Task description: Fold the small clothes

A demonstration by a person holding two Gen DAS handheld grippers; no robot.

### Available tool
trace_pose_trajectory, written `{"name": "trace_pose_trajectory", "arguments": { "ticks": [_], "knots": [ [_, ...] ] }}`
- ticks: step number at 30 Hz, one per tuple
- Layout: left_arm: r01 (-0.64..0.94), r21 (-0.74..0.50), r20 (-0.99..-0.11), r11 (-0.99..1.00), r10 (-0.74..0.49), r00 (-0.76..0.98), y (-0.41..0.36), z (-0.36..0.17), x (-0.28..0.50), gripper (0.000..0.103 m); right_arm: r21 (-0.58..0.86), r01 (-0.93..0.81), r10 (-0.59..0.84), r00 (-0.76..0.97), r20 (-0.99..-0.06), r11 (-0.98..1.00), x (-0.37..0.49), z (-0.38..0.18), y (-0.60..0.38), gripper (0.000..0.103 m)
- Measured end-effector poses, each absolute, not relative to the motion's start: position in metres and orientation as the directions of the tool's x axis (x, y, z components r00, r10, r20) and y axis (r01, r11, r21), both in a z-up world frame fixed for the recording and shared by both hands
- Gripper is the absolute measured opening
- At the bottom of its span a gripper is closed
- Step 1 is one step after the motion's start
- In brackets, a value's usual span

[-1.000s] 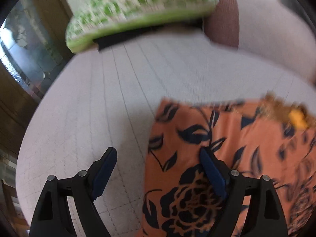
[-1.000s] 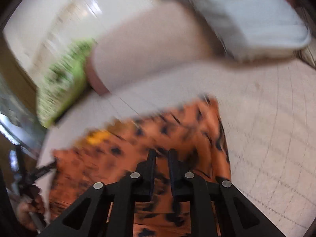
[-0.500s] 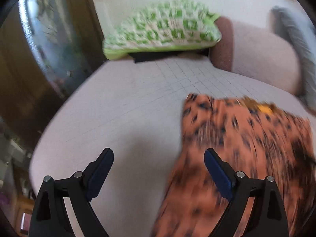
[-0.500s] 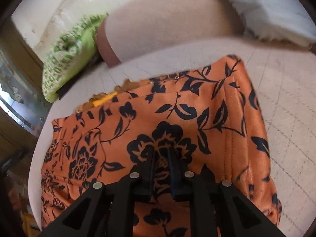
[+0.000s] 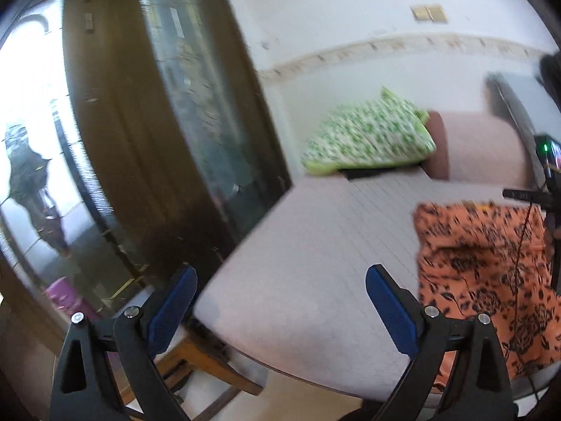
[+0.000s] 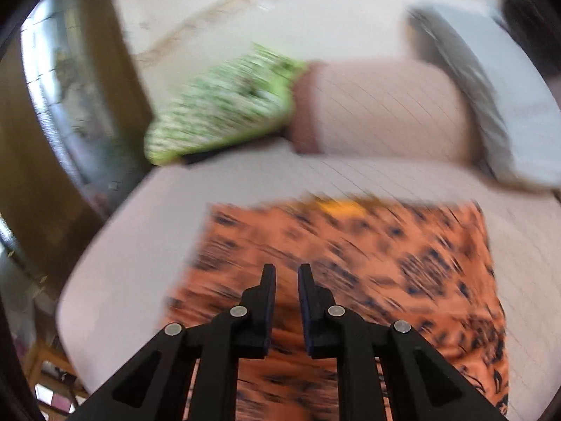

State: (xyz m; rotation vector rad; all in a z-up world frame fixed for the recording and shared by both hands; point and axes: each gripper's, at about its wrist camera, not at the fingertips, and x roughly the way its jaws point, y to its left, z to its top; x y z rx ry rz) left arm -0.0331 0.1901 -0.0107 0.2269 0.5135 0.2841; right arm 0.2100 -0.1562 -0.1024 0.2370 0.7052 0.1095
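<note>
Green pillow beyond orange garment

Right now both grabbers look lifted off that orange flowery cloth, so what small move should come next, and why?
Probably bring the left gripper back down to the near-left edge of the orange garment. Its jaws are opening with nothing between them, the right gripper is shut and empty, and the garment lies flat on the bed, seemingly awaiting another fold.
</note>
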Motion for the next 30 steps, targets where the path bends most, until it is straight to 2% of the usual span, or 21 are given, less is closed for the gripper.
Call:
{"name": "trace_pose_trajectory", "arguments": {
  "ticks": [3,8,10,14,18,24,27,30],
  "knots": [
    [-0.227,0.271,-0.415,0.935,0.327,0.849,0.203,0.003,-0.050,0.098,0.250,-0.093,0.222,0.800,-0.557,0.964,0.207,-0.047,-0.119,0.015],
    [-0.215,0.245,-0.389,0.945,0.299,0.871,0.202,0.011,-0.053,0.101,0.359,-0.177,0.326,0.850,-0.414,0.917,0.187,0.024,-0.096,0.015],
    [-0.196,0.243,-0.404,0.950,0.283,0.870,0.198,0.005,-0.048,0.102,0.365,-0.207,0.348,0.856,-0.383,0.908,0.172,0.038,-0.096,0.015],
    [-0.160,0.227,-0.490,0.961,0.255,0.834,0.184,-0.021,-0.018,0.102,0.322,-0.229,0.348,0.855,-0.385,0.919,0.138,0.042,-0.114,0.015],
    [-0.087,0.193,-0.604,0.977,0.188,0.775,0.148,-0.065,0.020,0.101,0.282,-0.171,0.285,0.853,-0.436,0.944,0.093,0.018,-0.175,0.016],
    [0.097,0.130,-0.763,0.987,0.037,0.646,0.064,-0.139,0.055,0.101,0.258,0.086,0.108,0.749,-0.654,0.962,0.015,-0.074,-0.276,0.018],
    [0.158,0.145,-0.829,0.977,0.032,0.559,0.028,-0.179,0.062,0.101,0.344,0.172,0.147,0.667,-0.730,0.923,-0.015,-0.128,-0.308,0.018],
    [0.175,0.176,-0.851,0.969,0.060,0.522,0.014,-0.203,0.059,0.101,0.392,0.228,0.199,0.579,-0.791,0.891,-0.020,-0.170,-0.319,0.018]
  ]
}}
